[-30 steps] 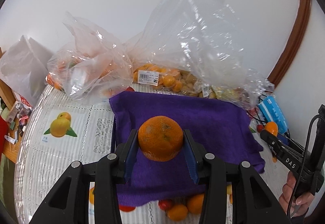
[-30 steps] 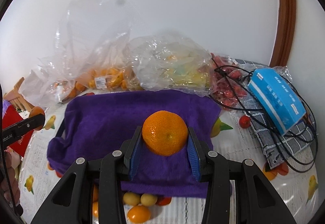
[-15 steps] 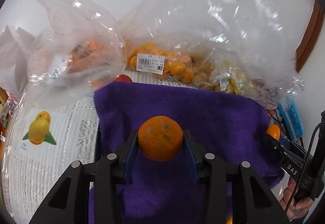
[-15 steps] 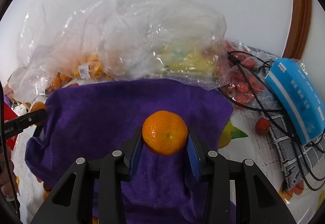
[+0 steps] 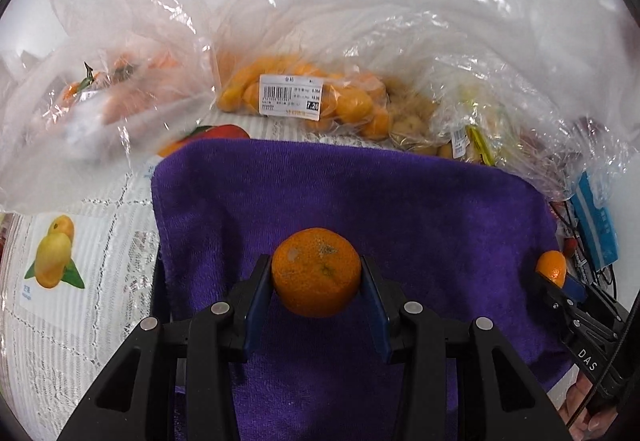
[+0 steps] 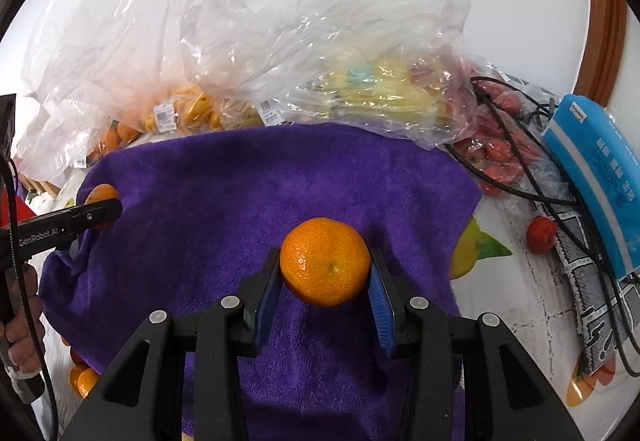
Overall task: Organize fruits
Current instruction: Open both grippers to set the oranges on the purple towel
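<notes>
My left gripper [image 5: 316,281] is shut on a dull, blemished mandarin [image 5: 316,271] and holds it over the left-middle of a purple towel [image 5: 400,209]. My right gripper [image 6: 325,273] is shut on a bright orange mandarin [image 6: 325,261] over the right-middle of the same towel [image 6: 248,185]. Each gripper shows in the other's view with its fruit: the right one at the towel's right edge [image 5: 554,273], the left one at its left edge [image 6: 100,207].
Clear plastic bags of small oranges [image 5: 304,97], persimmons [image 5: 120,89], yellow fruit [image 6: 380,93] and red fruit [image 6: 500,145] crowd the towel's far edge. A blue packet [image 6: 600,177] and black cables [image 6: 560,209] lie at the right. Loose small fruits [image 6: 82,379] sit by the towel's near left.
Both grippers have moved forward and lower over the towel, toward the bags, each still holding its mandarin. The loose fruits at the near edge have dropped out of the left view.
</notes>
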Demonstrator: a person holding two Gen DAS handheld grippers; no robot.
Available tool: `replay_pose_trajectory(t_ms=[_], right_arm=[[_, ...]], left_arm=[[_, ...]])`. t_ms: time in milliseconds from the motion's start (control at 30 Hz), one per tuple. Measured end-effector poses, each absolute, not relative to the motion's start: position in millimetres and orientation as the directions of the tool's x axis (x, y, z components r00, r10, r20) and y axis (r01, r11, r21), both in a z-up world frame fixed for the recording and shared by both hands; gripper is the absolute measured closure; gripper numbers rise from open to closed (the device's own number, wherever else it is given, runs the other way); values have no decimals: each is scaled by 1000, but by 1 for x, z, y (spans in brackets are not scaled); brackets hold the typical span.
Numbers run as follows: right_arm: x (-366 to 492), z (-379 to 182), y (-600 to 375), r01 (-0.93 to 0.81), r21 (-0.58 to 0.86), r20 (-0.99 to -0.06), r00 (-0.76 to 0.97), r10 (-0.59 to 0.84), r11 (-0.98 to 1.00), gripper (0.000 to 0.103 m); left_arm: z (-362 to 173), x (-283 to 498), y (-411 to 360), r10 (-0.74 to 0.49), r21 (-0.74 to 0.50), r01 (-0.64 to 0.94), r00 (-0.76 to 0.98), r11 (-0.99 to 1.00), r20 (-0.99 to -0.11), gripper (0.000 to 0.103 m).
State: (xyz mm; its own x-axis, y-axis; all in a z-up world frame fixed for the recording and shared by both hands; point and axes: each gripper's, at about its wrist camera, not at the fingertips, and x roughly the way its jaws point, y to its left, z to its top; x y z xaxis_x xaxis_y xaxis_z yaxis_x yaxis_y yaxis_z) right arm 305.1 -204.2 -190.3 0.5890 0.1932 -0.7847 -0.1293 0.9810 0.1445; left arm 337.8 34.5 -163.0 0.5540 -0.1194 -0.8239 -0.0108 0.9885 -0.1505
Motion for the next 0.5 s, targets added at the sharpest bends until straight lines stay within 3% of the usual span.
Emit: replay_pose_trajectory(t_ms=[300,400,500], right_arm=[[300,-186,-205,-131,116,-769,616,172,985,58],[297,-177,-207,-130,111,-758,630,168,985,50],[292,-166,-210,-108,115,-746,647,158,987,39]], left_arm=[[-169,339,32,-118,-139,-3,519,990,-847,61],[-161,335,35,-108,-133,-10,517,991,-849,45],[-149,327,38,-103,-121,-1,517,993,-850,43]])
